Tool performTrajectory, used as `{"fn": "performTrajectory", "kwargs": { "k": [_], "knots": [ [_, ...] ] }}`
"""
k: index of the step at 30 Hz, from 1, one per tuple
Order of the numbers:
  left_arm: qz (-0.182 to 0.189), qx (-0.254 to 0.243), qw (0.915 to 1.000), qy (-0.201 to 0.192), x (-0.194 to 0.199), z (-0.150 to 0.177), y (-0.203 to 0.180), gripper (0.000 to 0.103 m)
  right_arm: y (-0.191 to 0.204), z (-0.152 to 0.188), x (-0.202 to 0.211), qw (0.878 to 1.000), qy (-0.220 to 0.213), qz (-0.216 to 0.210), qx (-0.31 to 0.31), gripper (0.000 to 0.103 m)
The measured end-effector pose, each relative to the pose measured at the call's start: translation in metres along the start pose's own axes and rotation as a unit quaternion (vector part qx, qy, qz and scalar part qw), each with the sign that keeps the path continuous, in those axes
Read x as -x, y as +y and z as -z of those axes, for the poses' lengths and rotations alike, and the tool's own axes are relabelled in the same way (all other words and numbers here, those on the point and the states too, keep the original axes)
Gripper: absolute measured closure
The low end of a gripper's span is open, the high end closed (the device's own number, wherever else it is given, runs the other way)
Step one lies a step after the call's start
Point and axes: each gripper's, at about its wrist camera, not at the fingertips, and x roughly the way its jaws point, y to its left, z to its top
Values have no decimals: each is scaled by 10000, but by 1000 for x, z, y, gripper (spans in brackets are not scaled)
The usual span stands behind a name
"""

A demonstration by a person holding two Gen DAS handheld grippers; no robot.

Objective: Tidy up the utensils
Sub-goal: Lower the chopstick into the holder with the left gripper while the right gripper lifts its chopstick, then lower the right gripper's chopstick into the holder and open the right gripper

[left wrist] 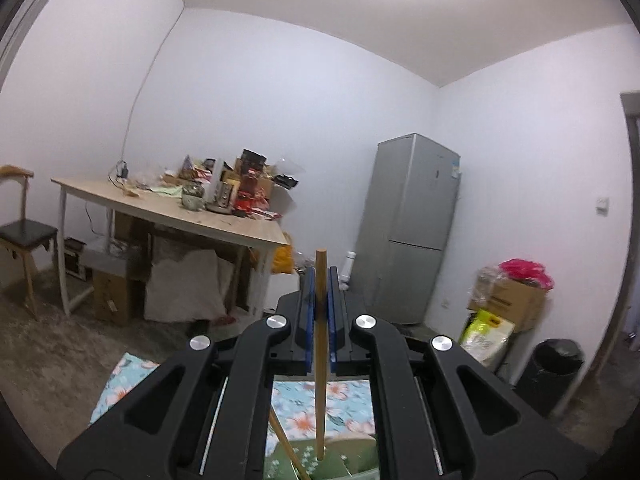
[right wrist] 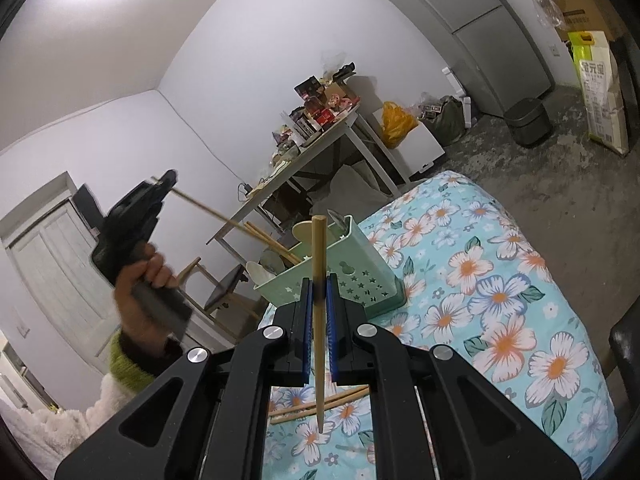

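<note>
My right gripper [right wrist: 319,280] is shut on a wooden chopstick [right wrist: 319,360] that stands upright between its blue pads, over the floral tablecloth [right wrist: 500,300]. Just beyond it stands a pale green utensil holder [right wrist: 360,280] with star cut-outs, holding several chopsticks and spoons. A hand [right wrist: 148,276] at the left holds my left gripper [right wrist: 166,180] high, shut on another chopstick [right wrist: 208,210] that slants down toward the holder. In the left wrist view that gripper [left wrist: 321,280] clamps this chopstick [left wrist: 320,380], whose lower tip hangs over the holder [left wrist: 352,460].
Two loose chopsticks [right wrist: 320,404] lie on the cloth under my right gripper. Behind stand a cluttered wooden table [left wrist: 168,208], a chair [left wrist: 24,236], a grey fridge [left wrist: 412,228], stacked boxes [left wrist: 512,300] and a black bin [left wrist: 552,372].
</note>
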Motion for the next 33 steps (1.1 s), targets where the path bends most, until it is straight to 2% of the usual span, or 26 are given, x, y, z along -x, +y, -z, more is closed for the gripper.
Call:
{"fn": "performTrajectory", "kwargs": {
  "k": [3, 6, 11, 13, 14, 16, 22, 27, 33],
  "knots": [
    [-197, -250, 9995, 49, -20, 16, -11, 99, -4, 0, -2, 10000, 40, -18, -55, 96],
    [-264, -381, 9986, 266, -39, 36, -16, 99, -8, 0, -4, 9999, 59, -29, -93, 96],
    [-69, -239, 9967, 769, -44, 63, -13, 99, -12, -1, -5, 9999, 65, 2, -135, 96],
    [37, -200, 9962, 851, -38, 68, -10, 97, -13, -1, -6, 9998, 84, 21, -154, 96],
    [101, -173, 9957, 904, -33, 69, -9, 94, -14, -1, -7, 9998, 90, 30, -159, 96],
    [178, -97, 9952, 958, -22, 70, -5, 78, -13, -2, -7, 9998, 86, 39, -161, 96],
    [258, -43, 9944, 1028, 20, 70, 4, 52, -8, -3, -1, 9999, -7, 65, -98, 96],
    [316, -114, 9915, 1258, 52, 78, 13, 36, 4, -12, 2, 9999, -91, 61, 101, 96],
    [365, -163, 9830, 1794, 83, 104, 29, 25, 46, -45, -6, 9951, -436, -35, 882, 96]
  ]
}}
